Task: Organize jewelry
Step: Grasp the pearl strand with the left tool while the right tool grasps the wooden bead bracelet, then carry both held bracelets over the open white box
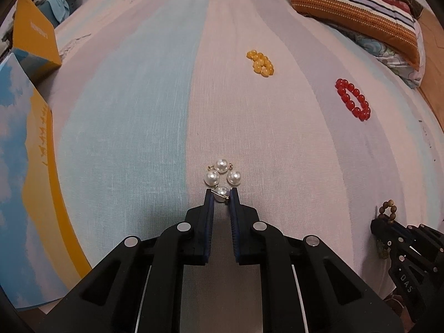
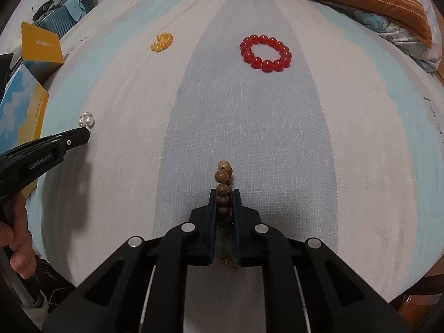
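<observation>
A white pearl bracelet point(image 1: 222, 176) lies on the striped bed sheet point(image 1: 138, 97), and my left gripper point(image 1: 222, 195) is shut on its nearest pearl. In the right wrist view the same pearls point(image 2: 87, 121) show at the left, at the tip of the left gripper point(image 2: 83, 134). My right gripper point(image 2: 224, 194) is shut on a brown wooden bead bracelet point(image 2: 223, 176), squeezed into a line between the pads. From the left wrist view those brown beads point(image 1: 388, 210) stick up above the right gripper point(image 1: 380, 223). A yellow bead bracelet point(image 1: 260, 63) and a red bead bracelet point(image 2: 265, 52) lie farther off.
A yellow and blue box point(image 1: 30, 149) lies at the left edge of the bed, with a second yellow box point(image 2: 41, 45) behind it. Striped pillows point(image 1: 358, 8) are piled at the far right. A hand point(image 2: 16, 238) holds the left gripper's handle.
</observation>
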Available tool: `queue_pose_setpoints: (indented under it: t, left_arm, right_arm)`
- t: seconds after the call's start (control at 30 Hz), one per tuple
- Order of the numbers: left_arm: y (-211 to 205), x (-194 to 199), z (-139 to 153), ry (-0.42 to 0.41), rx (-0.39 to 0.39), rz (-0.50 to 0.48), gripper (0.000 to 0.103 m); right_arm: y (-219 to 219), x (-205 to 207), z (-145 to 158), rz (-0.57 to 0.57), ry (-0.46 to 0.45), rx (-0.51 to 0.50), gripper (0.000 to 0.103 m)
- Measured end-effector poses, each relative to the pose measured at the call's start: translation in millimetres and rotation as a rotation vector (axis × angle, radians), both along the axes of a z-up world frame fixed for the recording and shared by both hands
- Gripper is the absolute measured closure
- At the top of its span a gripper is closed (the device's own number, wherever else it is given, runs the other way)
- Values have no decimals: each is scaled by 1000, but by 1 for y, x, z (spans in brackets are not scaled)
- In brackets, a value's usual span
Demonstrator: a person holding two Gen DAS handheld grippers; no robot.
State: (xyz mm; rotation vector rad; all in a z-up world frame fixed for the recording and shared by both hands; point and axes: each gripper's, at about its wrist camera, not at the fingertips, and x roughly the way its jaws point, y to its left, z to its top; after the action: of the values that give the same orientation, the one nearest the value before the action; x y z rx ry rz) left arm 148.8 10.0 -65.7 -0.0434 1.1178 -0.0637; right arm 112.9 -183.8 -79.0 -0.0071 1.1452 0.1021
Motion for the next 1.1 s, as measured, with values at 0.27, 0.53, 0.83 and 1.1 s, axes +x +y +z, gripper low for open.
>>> queue_pose_setpoints:
  t: [0.27,0.53,0.83,1.1]
  left_arm:
    - [3,-7,14,-29,-7,-2,92]
    - [8,-11,29,-43,-17,-1,92]
    - [11,-17,38,-56,-12,-4,92]
    - [8,-22,48,-68,-15,-6,92]
  right_arm:
    - [-2,-4,7,-12,-36,4,94]
    - [1,-7,16,-12,-52,7,95]
    - [5,-12,27,-15,-80,-1,96]
    - [7,-15,36,-16,-99,-1,96]
